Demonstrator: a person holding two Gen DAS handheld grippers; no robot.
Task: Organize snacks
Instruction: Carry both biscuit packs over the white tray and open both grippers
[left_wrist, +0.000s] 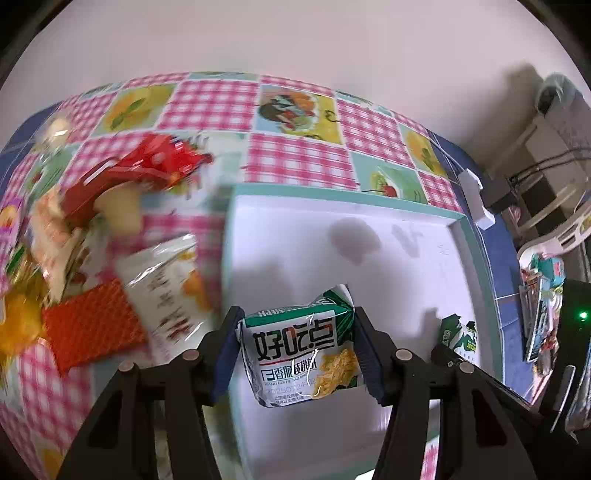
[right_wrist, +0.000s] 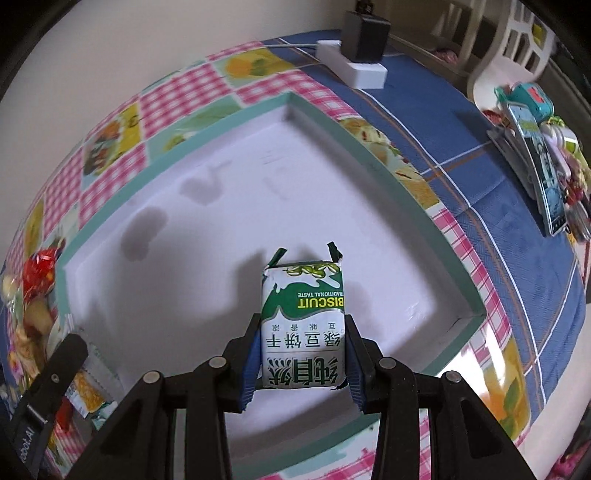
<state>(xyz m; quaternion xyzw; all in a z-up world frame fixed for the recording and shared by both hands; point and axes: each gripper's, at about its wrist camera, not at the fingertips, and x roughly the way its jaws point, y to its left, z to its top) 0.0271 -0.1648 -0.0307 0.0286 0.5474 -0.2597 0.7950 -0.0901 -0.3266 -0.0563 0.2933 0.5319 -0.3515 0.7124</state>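
In the left wrist view my left gripper (left_wrist: 297, 354) is shut on a green and white walnut-cookie packet (left_wrist: 299, 350), held over the near left part of a white tray with a teal rim (left_wrist: 369, 192). In the right wrist view my right gripper (right_wrist: 301, 360) is shut on a green and white biscuit packet (right_wrist: 303, 325) above the same tray (right_wrist: 229, 118). That biscuit packet (left_wrist: 460, 334) and part of the right gripper show at the right of the left wrist view. A blurred pile of loose snacks (left_wrist: 110, 236) lies left of the tray on the checked tablecloth.
A white power strip (right_wrist: 351, 66) with a black adapter lies on the blue cloth behind the tray. More packets (right_wrist: 539, 155) are stacked on a stand at the right. A wall rises behind the table, and a white chair (right_wrist: 517, 40) stands at the far right.
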